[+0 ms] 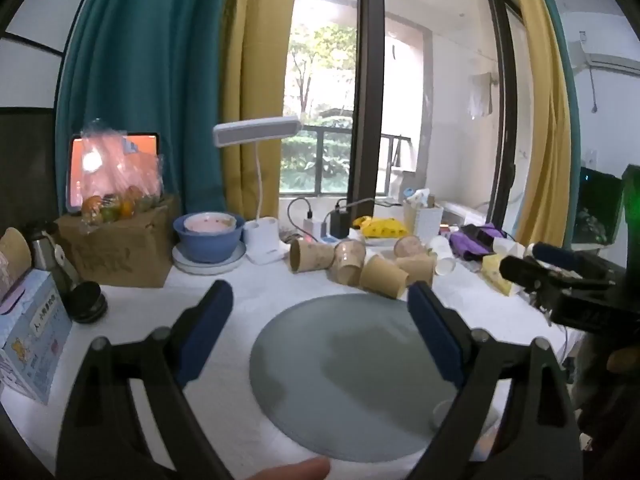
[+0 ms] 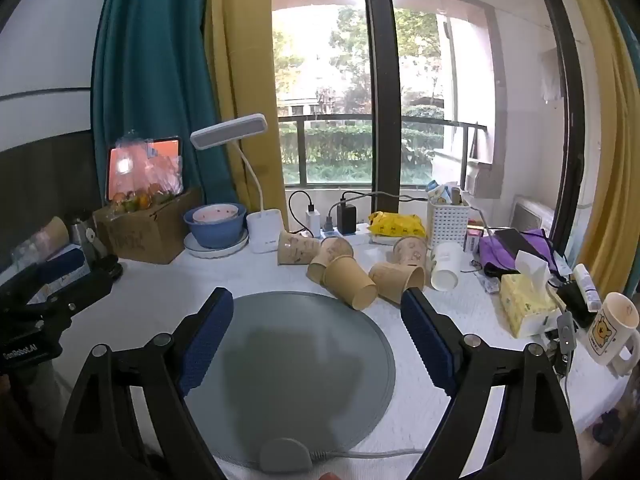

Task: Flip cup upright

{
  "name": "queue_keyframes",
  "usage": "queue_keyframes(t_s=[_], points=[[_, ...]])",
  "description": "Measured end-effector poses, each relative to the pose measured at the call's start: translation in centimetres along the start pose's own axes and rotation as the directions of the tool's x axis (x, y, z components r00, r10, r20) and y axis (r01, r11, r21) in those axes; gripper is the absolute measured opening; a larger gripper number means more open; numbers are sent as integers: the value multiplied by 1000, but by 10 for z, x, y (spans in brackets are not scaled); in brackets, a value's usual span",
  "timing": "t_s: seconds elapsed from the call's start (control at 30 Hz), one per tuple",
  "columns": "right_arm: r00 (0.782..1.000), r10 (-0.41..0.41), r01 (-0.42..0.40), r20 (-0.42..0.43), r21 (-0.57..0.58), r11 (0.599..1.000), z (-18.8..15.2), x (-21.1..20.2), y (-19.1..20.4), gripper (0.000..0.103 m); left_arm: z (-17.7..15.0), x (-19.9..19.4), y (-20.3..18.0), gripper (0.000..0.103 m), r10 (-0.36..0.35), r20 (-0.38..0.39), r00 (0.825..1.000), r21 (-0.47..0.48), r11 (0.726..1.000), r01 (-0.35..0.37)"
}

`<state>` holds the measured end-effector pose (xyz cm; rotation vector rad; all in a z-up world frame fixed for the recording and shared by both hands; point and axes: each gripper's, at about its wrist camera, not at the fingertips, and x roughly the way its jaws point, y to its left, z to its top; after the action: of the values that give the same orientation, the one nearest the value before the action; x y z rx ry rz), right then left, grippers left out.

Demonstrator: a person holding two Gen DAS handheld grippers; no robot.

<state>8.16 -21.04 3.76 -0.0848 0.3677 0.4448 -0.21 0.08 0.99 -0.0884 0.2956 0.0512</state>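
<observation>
Your left gripper and right gripper both hang with jaws spread wide, gripping nothing, over the grey mat. Paper cups lie tipped just beyond the jaws on the bench. Farther left, blue bowl holds a pink bowl.

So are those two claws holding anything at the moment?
No. The left gripper and the right gripper are both open and empty above the grey mat. The paper cups lie untouched.
</observation>
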Motion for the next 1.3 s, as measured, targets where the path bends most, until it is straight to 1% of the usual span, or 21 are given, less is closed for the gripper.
queue_keyframes(t_s=[0.1,0.17,0.7,1.3], points=[[1000,2,-2,6,8,1000,0,-2,0,88,6,-1,0,90,3,-3,1000,-4,1000,-3],[1000,3,-3,-7,7,1000,0,-1,0,88,7,-2,-1,90,5,2,1000,-3,1000,-5],[1000,-2,2,6,2,1000,6,-5,0,88,4,-6,-5,90,5,18,1000,-10,1000,-5],[1000,-2,2,9,0,1000,6,-6,0,88,5,-5,-4,90,3,16,1000,-10,1000,-3]])
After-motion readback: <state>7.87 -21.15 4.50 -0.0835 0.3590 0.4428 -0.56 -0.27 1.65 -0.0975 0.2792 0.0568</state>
